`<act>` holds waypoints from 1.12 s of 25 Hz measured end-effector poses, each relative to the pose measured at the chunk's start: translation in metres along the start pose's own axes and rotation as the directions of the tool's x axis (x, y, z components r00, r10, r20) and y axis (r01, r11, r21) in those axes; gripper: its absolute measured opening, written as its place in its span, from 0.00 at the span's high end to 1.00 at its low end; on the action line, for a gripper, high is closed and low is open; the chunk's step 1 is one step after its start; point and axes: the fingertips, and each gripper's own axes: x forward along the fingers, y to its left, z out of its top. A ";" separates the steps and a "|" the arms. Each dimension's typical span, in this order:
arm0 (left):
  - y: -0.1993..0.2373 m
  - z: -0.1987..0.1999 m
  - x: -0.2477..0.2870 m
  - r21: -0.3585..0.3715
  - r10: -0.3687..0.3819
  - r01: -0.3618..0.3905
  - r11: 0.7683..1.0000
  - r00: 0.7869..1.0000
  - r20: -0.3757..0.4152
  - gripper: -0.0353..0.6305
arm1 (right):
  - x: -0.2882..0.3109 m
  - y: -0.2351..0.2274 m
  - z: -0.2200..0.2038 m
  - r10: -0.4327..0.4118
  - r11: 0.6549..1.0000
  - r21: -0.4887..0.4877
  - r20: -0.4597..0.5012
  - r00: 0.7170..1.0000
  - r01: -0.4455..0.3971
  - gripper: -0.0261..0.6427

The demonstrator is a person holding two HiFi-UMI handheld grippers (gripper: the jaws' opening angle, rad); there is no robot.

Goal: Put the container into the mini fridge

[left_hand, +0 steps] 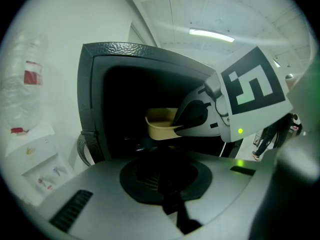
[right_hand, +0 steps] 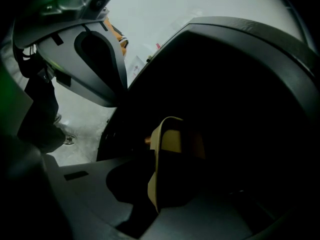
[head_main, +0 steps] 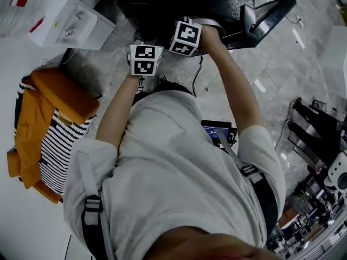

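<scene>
The black mini fridge [head_main: 179, 4] stands open on the marble floor, its door [head_main: 268, 12] swung out to the right. My right gripper [right_hand: 155, 194] is shut on the rim of a beige container [right_hand: 170, 154], which is tipped on its side in that view. The left gripper view shows the container [left_hand: 161, 124] inside the dark fridge opening [left_hand: 92, 94], with the right gripper [left_hand: 192, 119] pinching its edge. My left gripper [left_hand: 165, 176] hovers just before the opening, jaws together with nothing between them. Seen from the head, both marker cubes, left [head_main: 145, 59] and right [head_main: 186, 38], sit at the fridge front.
An orange jacket over a striped bag [head_main: 54, 123] lies at the left. A white box [head_main: 65, 18] stands beside the fridge. Dark equipment and stands [head_main: 320, 145] crowd the right side. The person's body fills the lower middle of the head view.
</scene>
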 end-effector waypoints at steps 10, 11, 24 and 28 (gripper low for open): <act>0.008 -0.003 -0.010 -0.029 0.024 -0.024 0.999 1.000 0.001 0.93 | 0.011 -0.014 0.000 -0.087 0.996 -0.007 0.007 0.996 0.087 0.88; 0.008 -0.004 -0.011 -0.030 0.024 -0.024 0.999 1.000 0.000 0.93 | 0.012 -0.012 0.000 -0.088 0.996 -0.011 0.011 0.996 0.088 0.88; -0.002 -0.009 -0.011 -0.036 0.008 -0.008 0.999 1.000 -0.002 0.93 | 0.002 -0.017 -0.002 -0.122 0.992 0.034 0.023 0.992 0.121 0.77; -0.003 -0.008 -0.011 -0.040 0.009 -0.009 0.999 1.000 0.002 0.93 | -0.003 -0.017 -0.004 -0.142 0.989 0.046 0.032 0.989 0.140 0.74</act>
